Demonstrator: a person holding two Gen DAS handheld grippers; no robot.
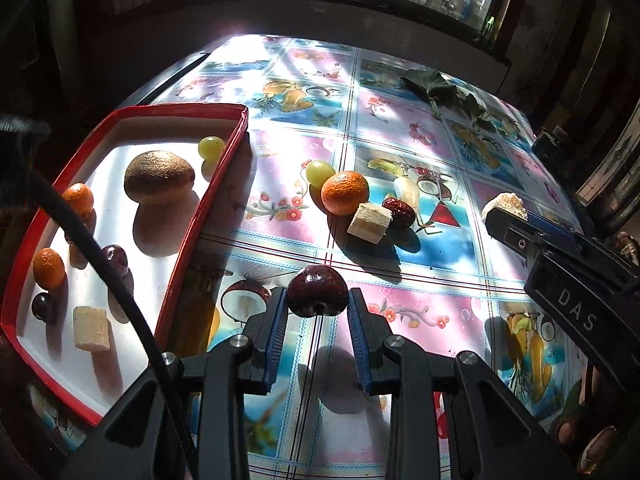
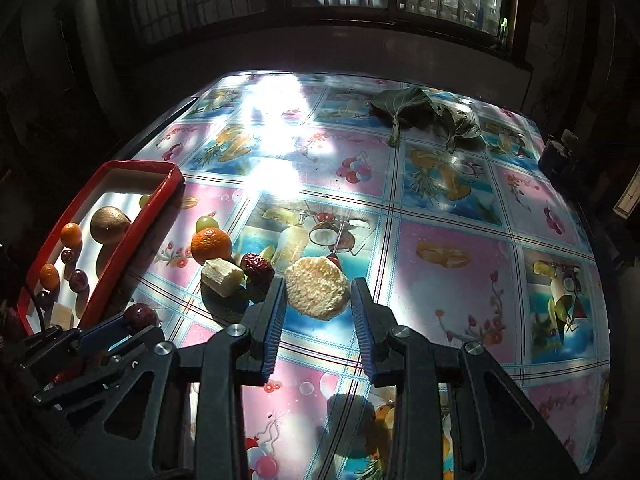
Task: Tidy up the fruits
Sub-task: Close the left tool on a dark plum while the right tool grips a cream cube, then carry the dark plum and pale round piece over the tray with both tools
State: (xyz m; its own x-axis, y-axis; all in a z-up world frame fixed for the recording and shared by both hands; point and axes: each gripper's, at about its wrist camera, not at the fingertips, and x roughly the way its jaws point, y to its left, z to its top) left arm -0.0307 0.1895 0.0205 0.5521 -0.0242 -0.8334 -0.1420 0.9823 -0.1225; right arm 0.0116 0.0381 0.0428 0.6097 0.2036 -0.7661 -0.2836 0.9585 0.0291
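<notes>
My left gripper (image 1: pixel 317 300) is shut on a dark red cherry (image 1: pixel 317 289), held above the table just right of the red tray (image 1: pixel 216 184). The tray holds a brown kiwi (image 1: pixel 159 176), a green grape (image 1: pixel 211 147), two small oranges, dark cherries and a pale cane chunk (image 1: pixel 91 328). My right gripper (image 2: pixel 318 292) is shut on a pale round rough-faced slice (image 2: pixel 317 287), held above the table. On the table lie a green grape (image 1: pixel 319 171), an orange (image 1: pixel 345 193), a cane chunk (image 1: pixel 369 223) and a red date (image 1: pixel 399 211).
The table wears a glossy fruit-print cloth (image 2: pixel 440 280). Wilted green leaves (image 2: pixel 424 114) lie at the far side. A dark object (image 2: pixel 554 158) stands at the table's far right edge. The tray overhangs the table's left side.
</notes>
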